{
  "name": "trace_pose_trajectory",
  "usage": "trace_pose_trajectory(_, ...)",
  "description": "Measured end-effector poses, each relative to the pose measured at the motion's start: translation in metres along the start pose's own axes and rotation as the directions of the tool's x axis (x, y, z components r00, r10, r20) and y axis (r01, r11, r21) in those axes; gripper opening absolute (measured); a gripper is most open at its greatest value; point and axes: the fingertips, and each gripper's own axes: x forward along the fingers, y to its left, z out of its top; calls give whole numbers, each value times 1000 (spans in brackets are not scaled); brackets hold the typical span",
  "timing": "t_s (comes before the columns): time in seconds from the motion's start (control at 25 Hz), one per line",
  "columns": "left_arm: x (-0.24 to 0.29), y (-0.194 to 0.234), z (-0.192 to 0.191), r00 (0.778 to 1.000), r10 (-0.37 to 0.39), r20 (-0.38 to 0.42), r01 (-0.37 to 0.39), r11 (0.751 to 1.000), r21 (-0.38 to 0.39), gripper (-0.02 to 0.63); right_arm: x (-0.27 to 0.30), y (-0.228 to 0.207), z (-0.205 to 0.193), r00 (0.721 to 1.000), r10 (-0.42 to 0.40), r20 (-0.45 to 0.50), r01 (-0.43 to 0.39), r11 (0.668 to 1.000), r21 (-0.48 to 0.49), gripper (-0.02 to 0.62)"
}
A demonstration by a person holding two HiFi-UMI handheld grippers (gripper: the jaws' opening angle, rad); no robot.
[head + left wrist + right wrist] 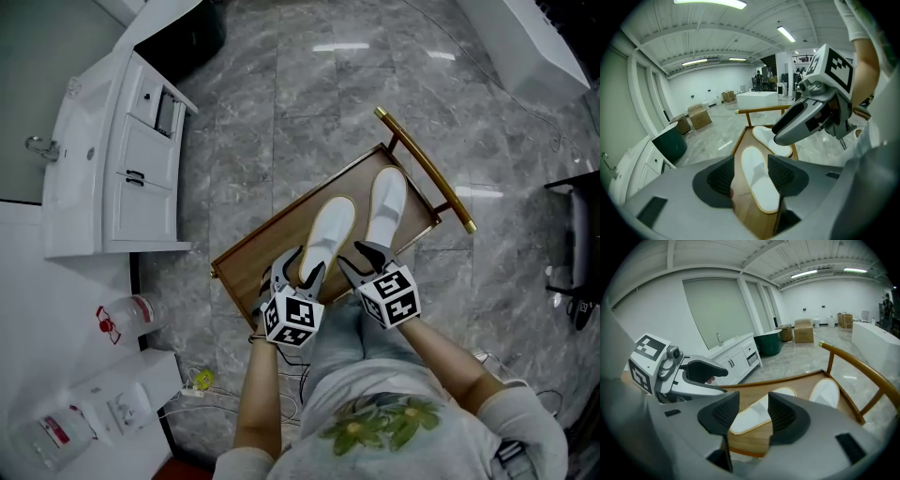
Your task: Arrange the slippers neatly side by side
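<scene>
Two white slippers lie side by side on a wooden tray with a brass-coloured rail. The left slipper points up and right, and the right slipper lies just beyond it. My left gripper is open at the left slipper's heel, its pads apart from it. In the left gripper view the left gripper frames that slipper, with the other slipper further on. My right gripper is open near the heels, holding nothing. The right gripper view shows the right gripper above the left slipper.
A white vanity cabinet with a sink stands at the left on the grey marble floor. A dark tub sits behind it. Bottles and a power strip lie lower left. A white bathtub and black chair are right.
</scene>
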Motion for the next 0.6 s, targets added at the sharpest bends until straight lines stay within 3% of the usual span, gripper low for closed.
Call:
trace_pose_trajectory(0.32,42,-6,-24,996,-54,-71,57,998,38,233,32,-15,-22,998,-8,-68,9,1000,8,176)
trace_pose_trajectory(0.6,72,-3,-44,990,-52,-132,60,997,54,209,61,-24,-37,992,2,-129,3,999,38,176)
